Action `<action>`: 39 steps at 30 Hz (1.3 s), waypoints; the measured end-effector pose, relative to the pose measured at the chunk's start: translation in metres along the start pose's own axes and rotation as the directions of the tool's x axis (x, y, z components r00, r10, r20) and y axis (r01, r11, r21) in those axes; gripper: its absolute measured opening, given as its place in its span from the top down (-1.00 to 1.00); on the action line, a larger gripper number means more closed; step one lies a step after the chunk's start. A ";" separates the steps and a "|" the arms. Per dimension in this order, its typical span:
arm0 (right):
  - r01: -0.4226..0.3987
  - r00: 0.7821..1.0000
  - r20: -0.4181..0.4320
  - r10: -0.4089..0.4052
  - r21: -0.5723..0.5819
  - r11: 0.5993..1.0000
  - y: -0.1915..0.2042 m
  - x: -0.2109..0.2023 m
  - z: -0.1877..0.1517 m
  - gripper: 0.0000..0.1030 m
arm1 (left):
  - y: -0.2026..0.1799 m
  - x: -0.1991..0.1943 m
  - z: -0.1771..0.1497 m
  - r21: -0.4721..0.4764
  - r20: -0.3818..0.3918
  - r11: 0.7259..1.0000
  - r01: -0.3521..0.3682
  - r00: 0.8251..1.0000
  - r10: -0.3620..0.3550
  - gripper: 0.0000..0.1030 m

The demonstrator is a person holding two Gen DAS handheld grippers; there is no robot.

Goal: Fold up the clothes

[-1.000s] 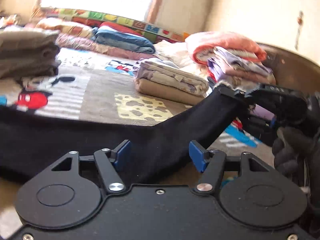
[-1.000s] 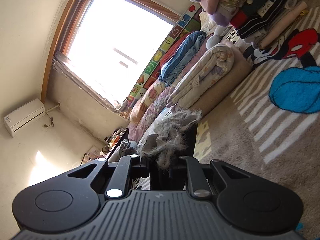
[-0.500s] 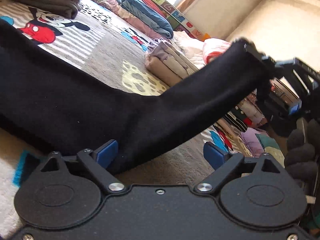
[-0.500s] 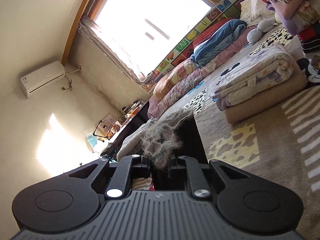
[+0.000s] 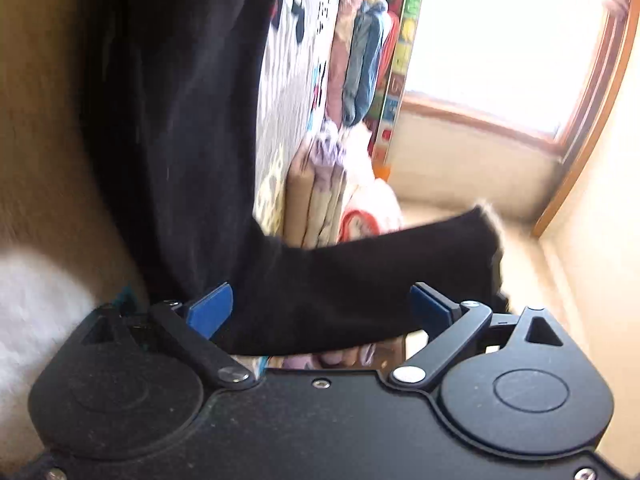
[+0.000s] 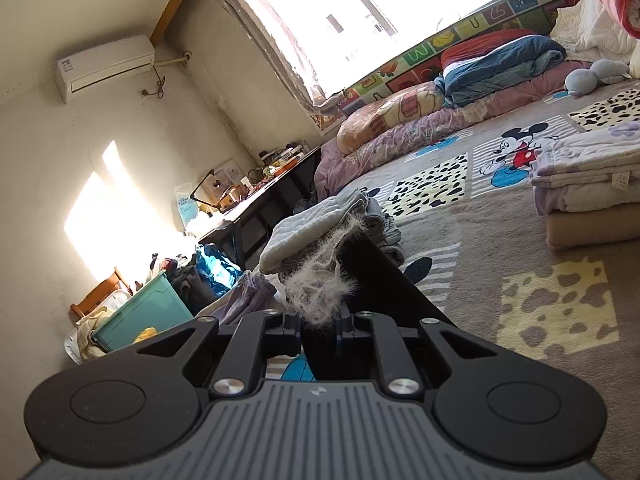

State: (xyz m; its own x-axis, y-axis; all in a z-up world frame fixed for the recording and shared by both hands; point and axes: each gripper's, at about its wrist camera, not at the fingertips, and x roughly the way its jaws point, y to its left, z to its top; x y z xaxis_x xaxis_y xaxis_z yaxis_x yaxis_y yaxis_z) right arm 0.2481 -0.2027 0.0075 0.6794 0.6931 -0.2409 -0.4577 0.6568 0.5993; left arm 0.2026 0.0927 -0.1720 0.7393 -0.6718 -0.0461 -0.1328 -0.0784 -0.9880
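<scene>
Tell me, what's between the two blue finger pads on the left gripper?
In the left wrist view, a stretch of the black fleecy garment runs between the left gripper's open blue pads.

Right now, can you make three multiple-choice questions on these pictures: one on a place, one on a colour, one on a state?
1. Where does the air conditioner sit?
A. on the rug
B. high on the wall, left of the window
C. on the desk

2. What colour is the garment held by the grippers?
A. black
B. white
C. red

3. How does the right gripper stand?
A. wide open, empty
B. shut on the garment's fuzzy end
C. out of view

Answers: 1 B, it hangs near the ceiling beside the window. 2 A, the cloth is black in both views. 3 B, its jaws pinch the frayed edge; the left gripper is open, cloth between its blue pads.
</scene>
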 end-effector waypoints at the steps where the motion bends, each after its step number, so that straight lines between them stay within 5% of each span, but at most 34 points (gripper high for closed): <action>1: 0.005 1.000 -0.002 -0.005 -0.006 1.000 0.005 0.003 -0.001 0.68 | -0.002 0.001 0.004 -0.009 0.003 1.000 0.004 1.000 -0.004 -0.92; 8: 0.046 0.995 0.084 -0.050 0.045 0.998 -0.004 -0.026 -0.006 0.68 | -0.029 0.048 0.014 0.055 -0.065 0.996 -0.065 0.996 0.068 -0.99; 13: 0.025 0.978 0.200 -0.055 0.152 0.988 -0.046 -0.059 -0.018 0.68 | -0.045 0.079 0.012 0.126 -0.084 0.975 -0.183 0.977 0.194 -0.99; 18: -0.051 0.953 0.301 -0.040 0.290 0.956 -0.096 -0.083 -0.043 0.68 | -0.067 0.070 -0.012 0.249 -0.032 0.904 -0.347 0.930 0.366 -0.99; 20: -0.077 0.948 0.316 -0.027 0.312 0.947 -0.108 -0.086 -0.051 0.68 | -0.074 0.058 -0.024 0.336 0.037 0.843 -0.419 0.901 0.433 -0.99; 21: -0.096 0.945 0.326 -0.014 0.320 0.942 -0.114 -0.087 -0.054 0.68 | -0.078 0.060 -0.026 0.366 0.040 0.835 -0.411 0.903 0.427 -0.99; 24: -0.149 0.937 0.349 0.016 0.357 0.922 -0.130 -0.087 -0.059 0.68 | -0.083 0.083 -0.022 0.364 -0.028 0.869 -0.335 0.929 0.369 -0.99; 27: -0.189 0.927 0.373 0.036 0.382 0.905 -0.141 -0.088 -0.062 0.68 | -0.074 0.117 -0.019 0.376 -0.027 0.851 -0.367 0.914 0.406 -0.99; 30: -0.238 0.912 0.406 0.058 0.410 0.880 -0.148 -0.087 -0.066 0.68 | -0.052 0.144 -0.014 0.382 -0.029 0.809 -0.446 0.870 0.493 -0.98; 35: -0.299 0.892 0.445 0.080 0.448 0.843 -0.156 -0.085 -0.077 0.68 | -0.066 0.139 -0.020 0.313 -0.055 0.867 -0.387 0.904 0.423 -0.99; 39: -0.320 0.883 0.462 0.083 0.462 0.827 -0.159 -0.085 -0.081 0.68 | -0.051 0.153 -0.015 0.302 -0.021 0.835 -0.461 0.872 0.489 -0.98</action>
State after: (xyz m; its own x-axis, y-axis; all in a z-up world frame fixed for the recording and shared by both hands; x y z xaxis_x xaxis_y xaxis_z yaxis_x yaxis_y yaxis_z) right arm 0.2159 -0.3419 -0.1290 0.8269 0.5293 0.1903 -0.3312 0.1847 0.9253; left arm 0.3130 -0.0172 -0.1261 0.5657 -0.6396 -0.5205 -0.2524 0.4665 -0.8477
